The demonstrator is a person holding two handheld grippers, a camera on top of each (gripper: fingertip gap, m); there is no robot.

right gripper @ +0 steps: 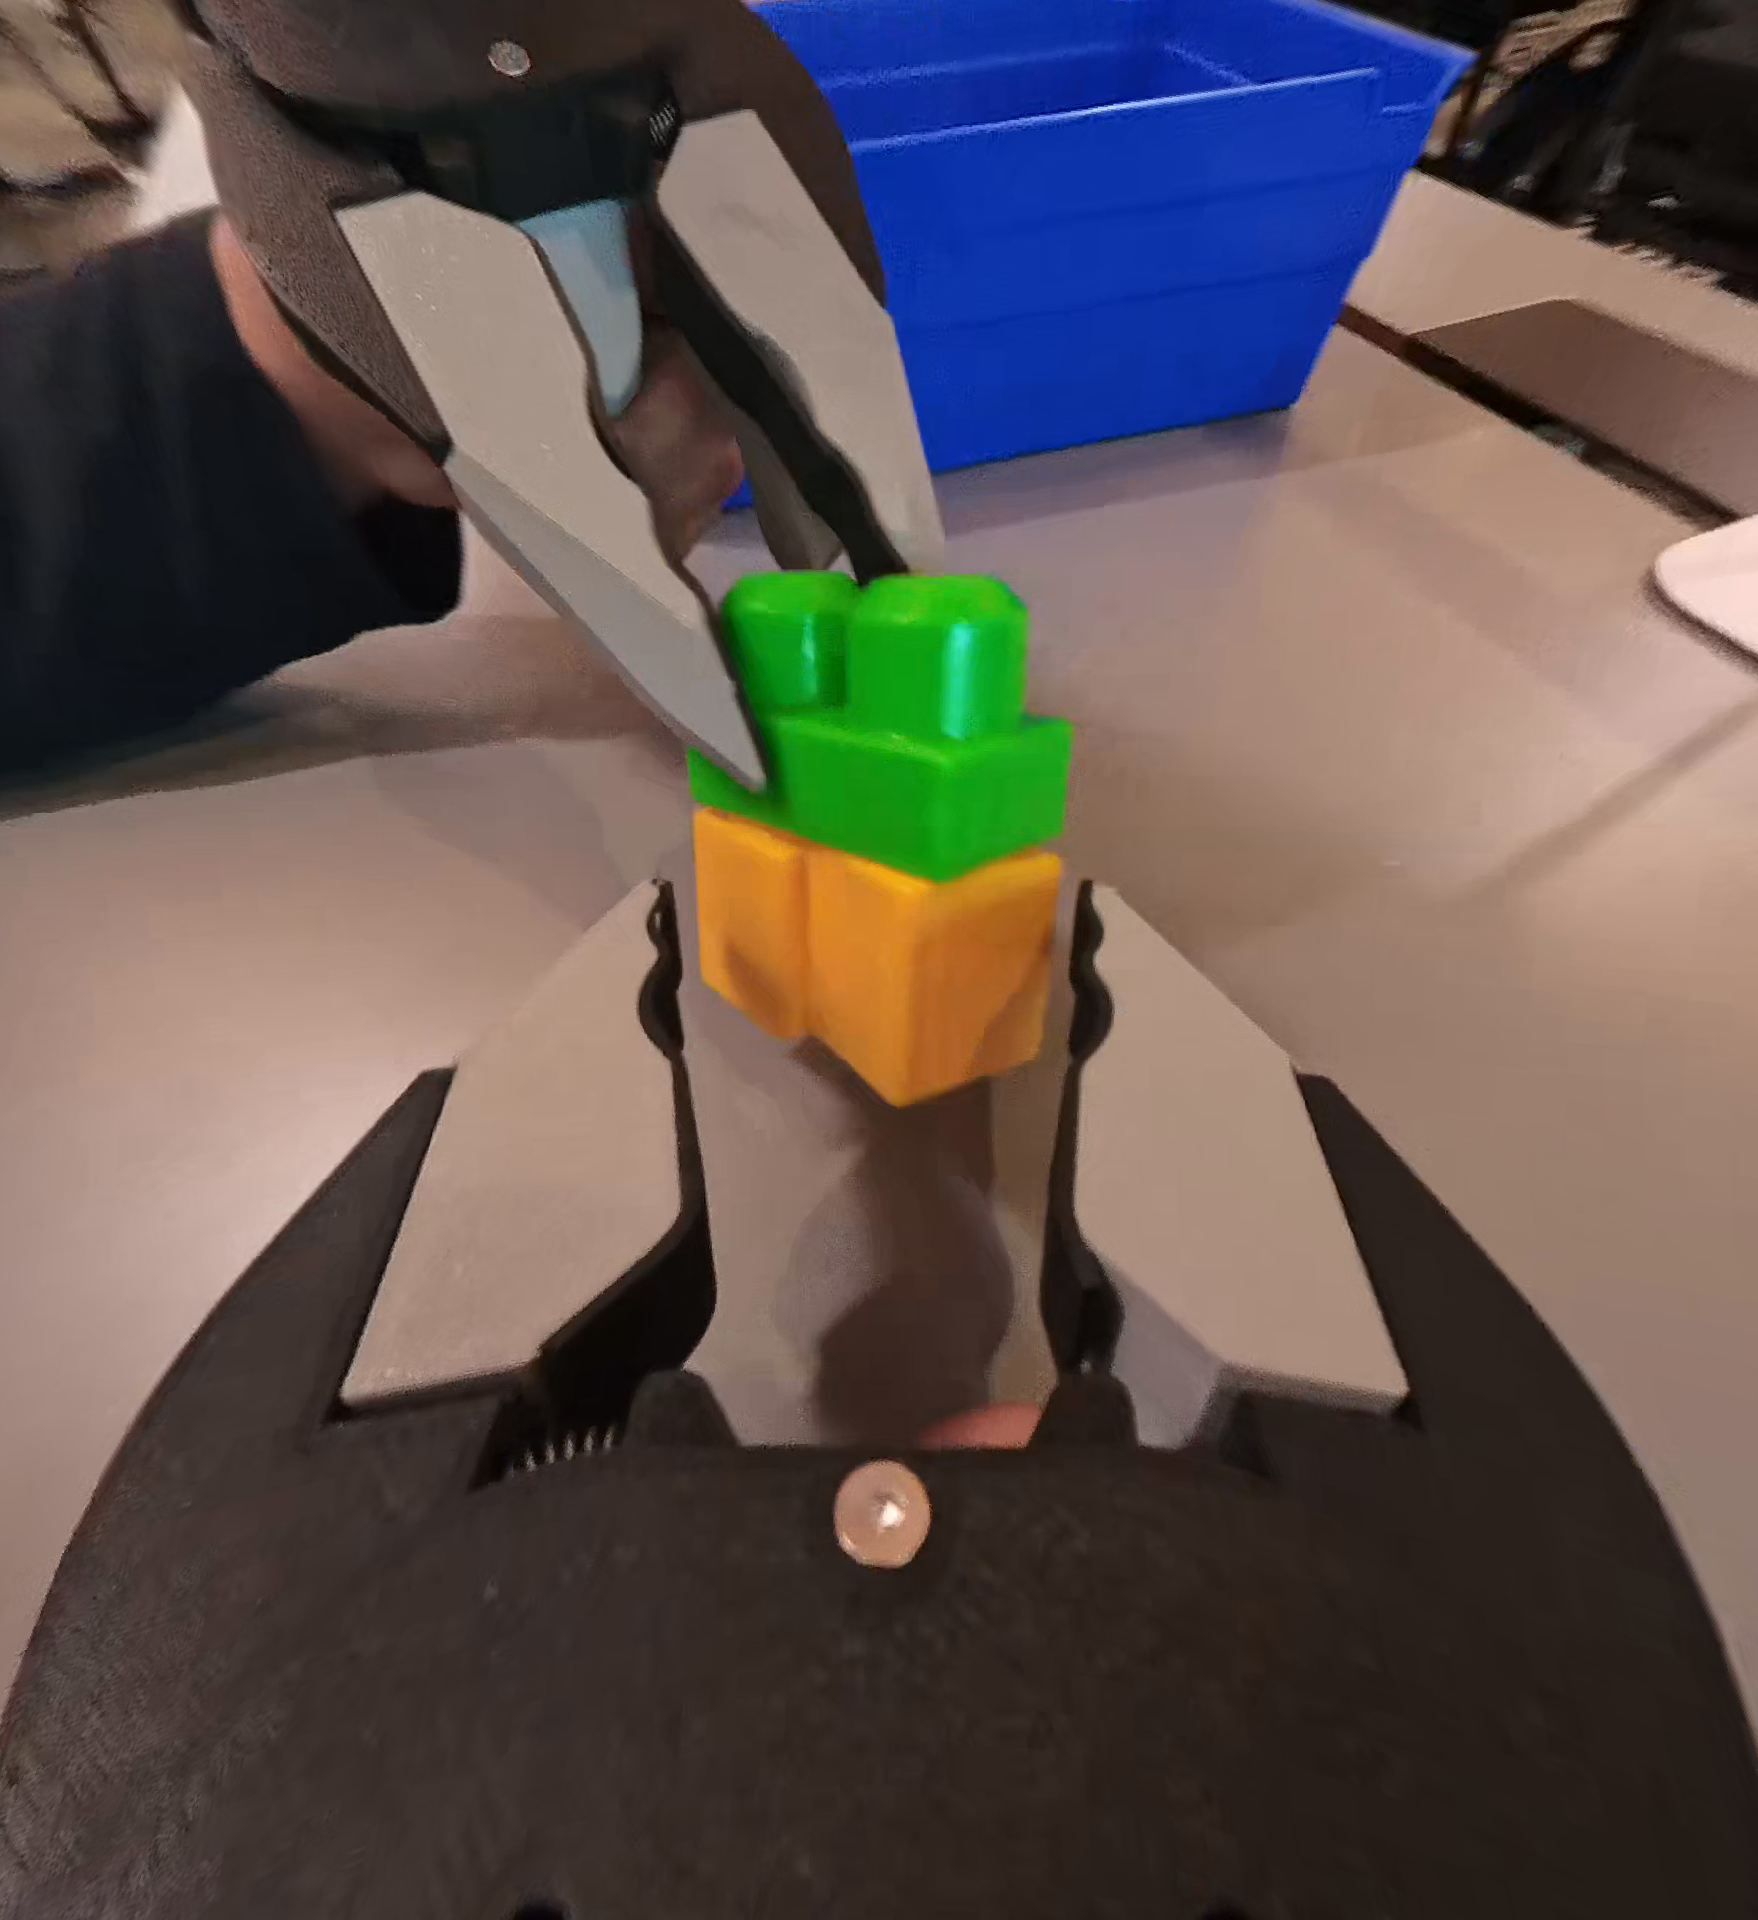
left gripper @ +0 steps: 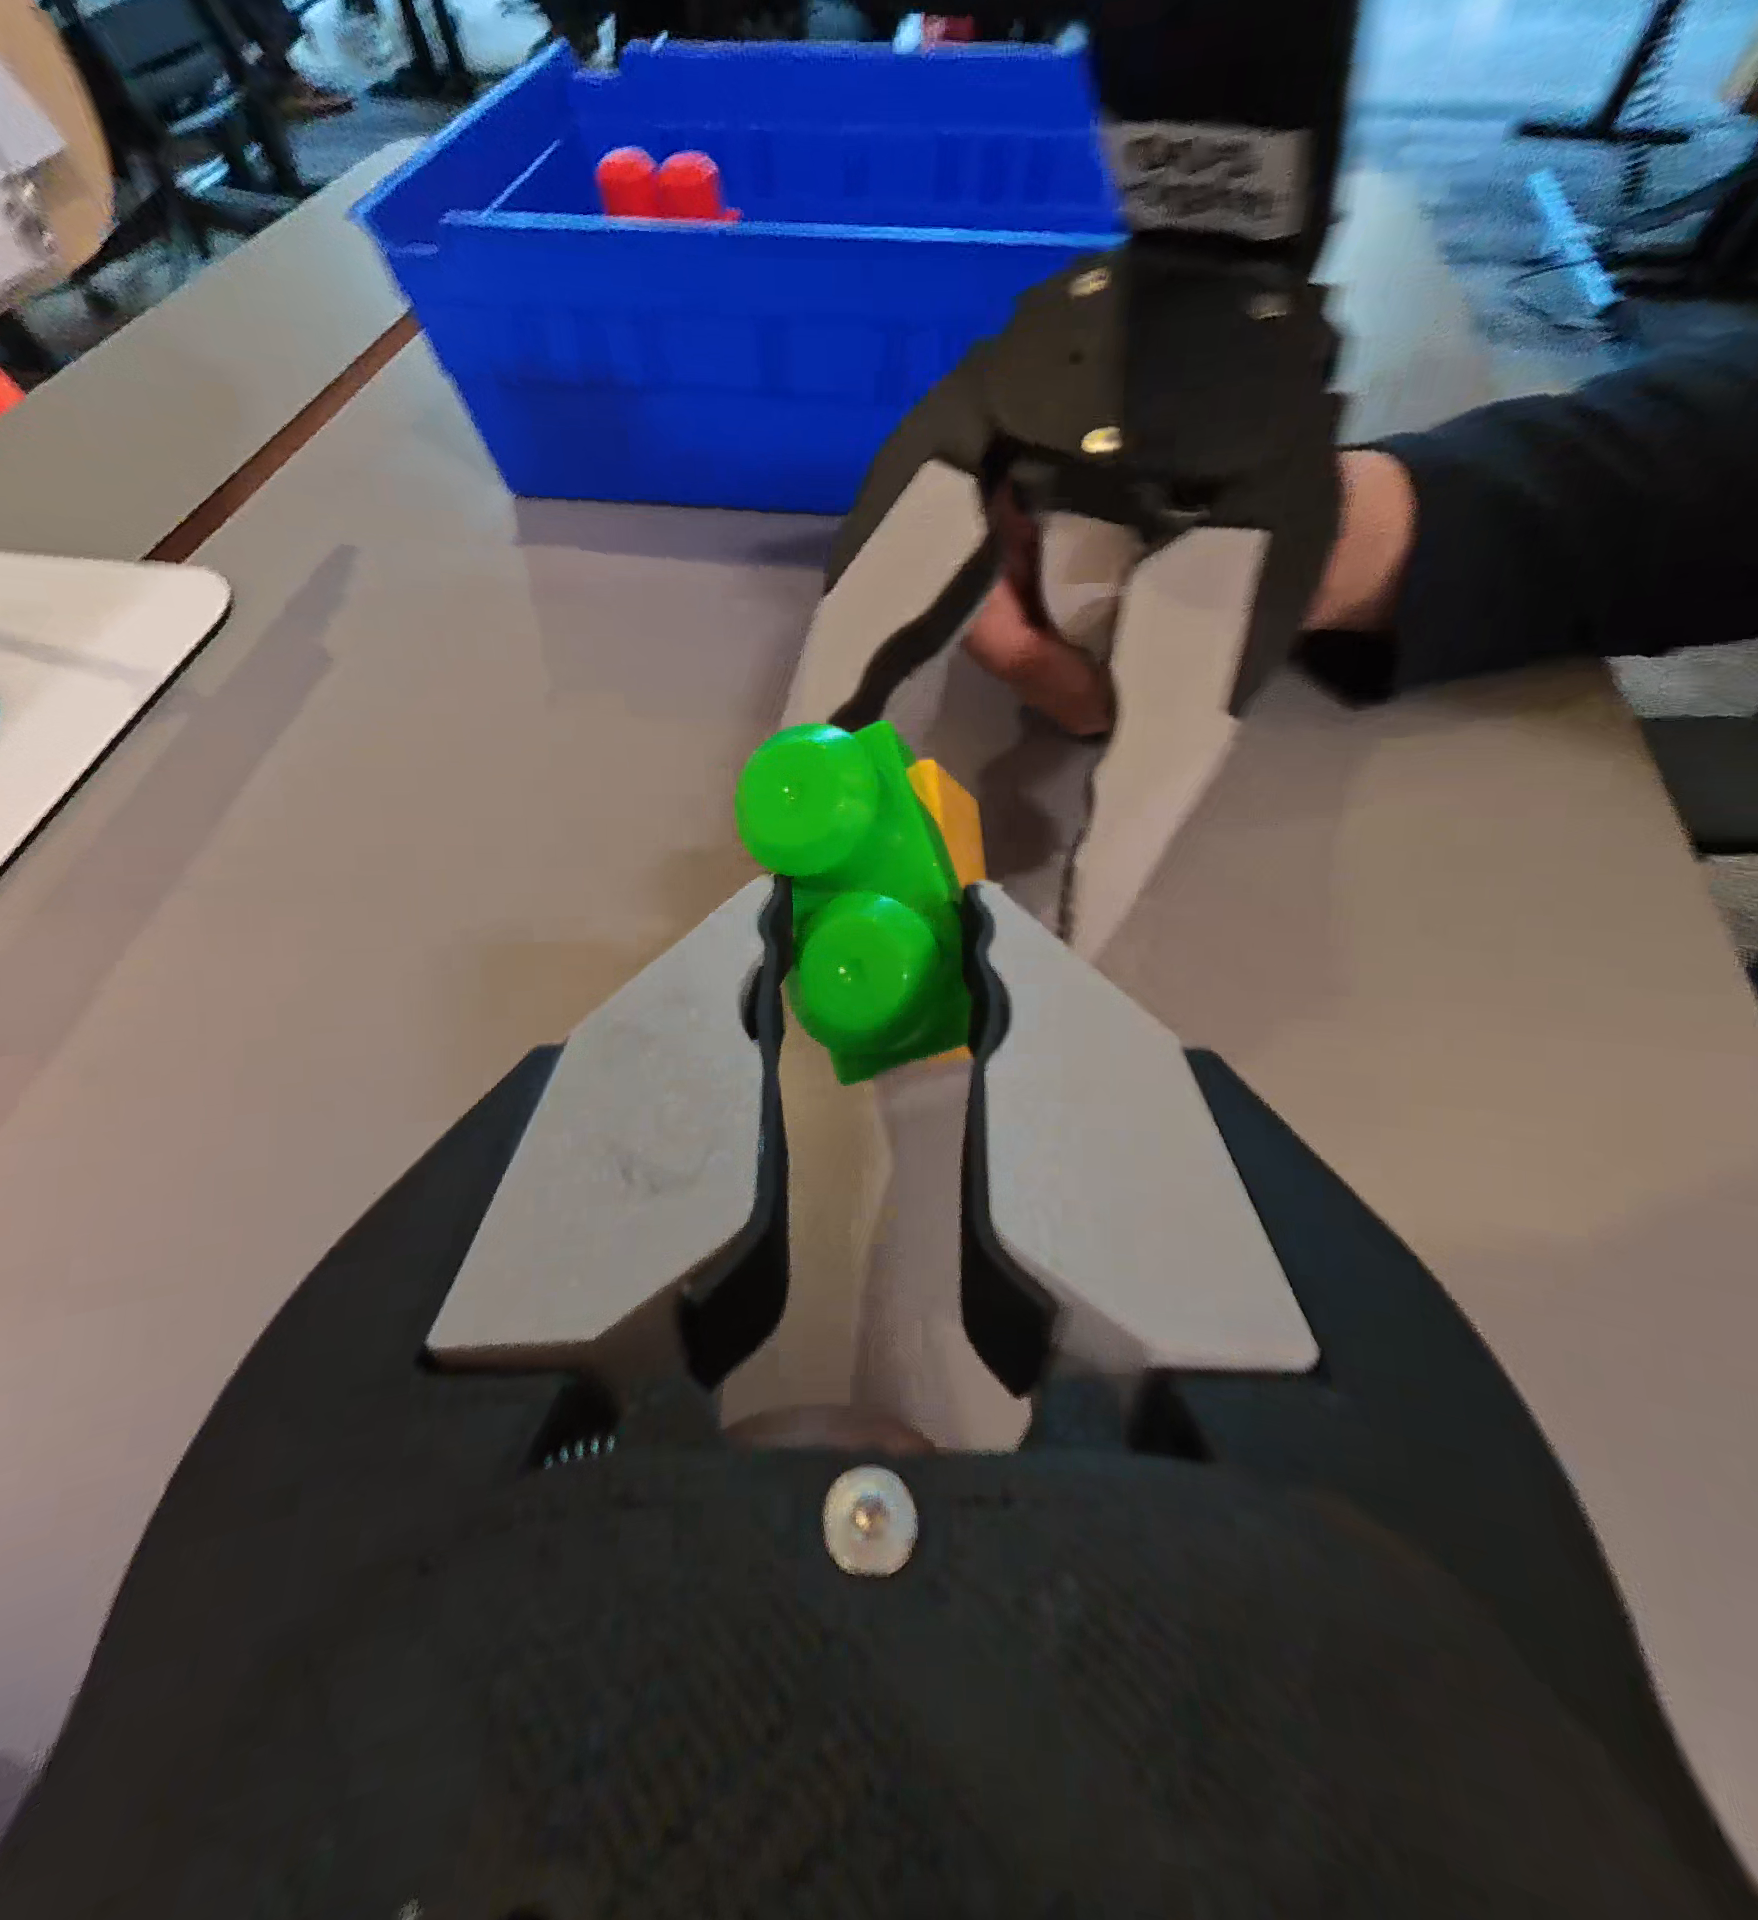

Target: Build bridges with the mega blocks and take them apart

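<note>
The green block point(left gripper: 859, 914), plugged onto an orange block point(right gripper: 880, 961), sits pinched in your left hand-held gripper point(left gripper: 870, 971), lifted above the grey tabletop point(left gripper: 387, 831). Your right hand-held gripper point(right gripper: 870, 971) is spread, its fingers either side of the orange block and not quite touching it. Farther off, toward the far edge of the tabletop, a blue bin point(left gripper: 750, 343) holds a red block point(left gripper: 662, 185). A white pad point(left gripper: 33, 675) lies at the left edge.
</note>
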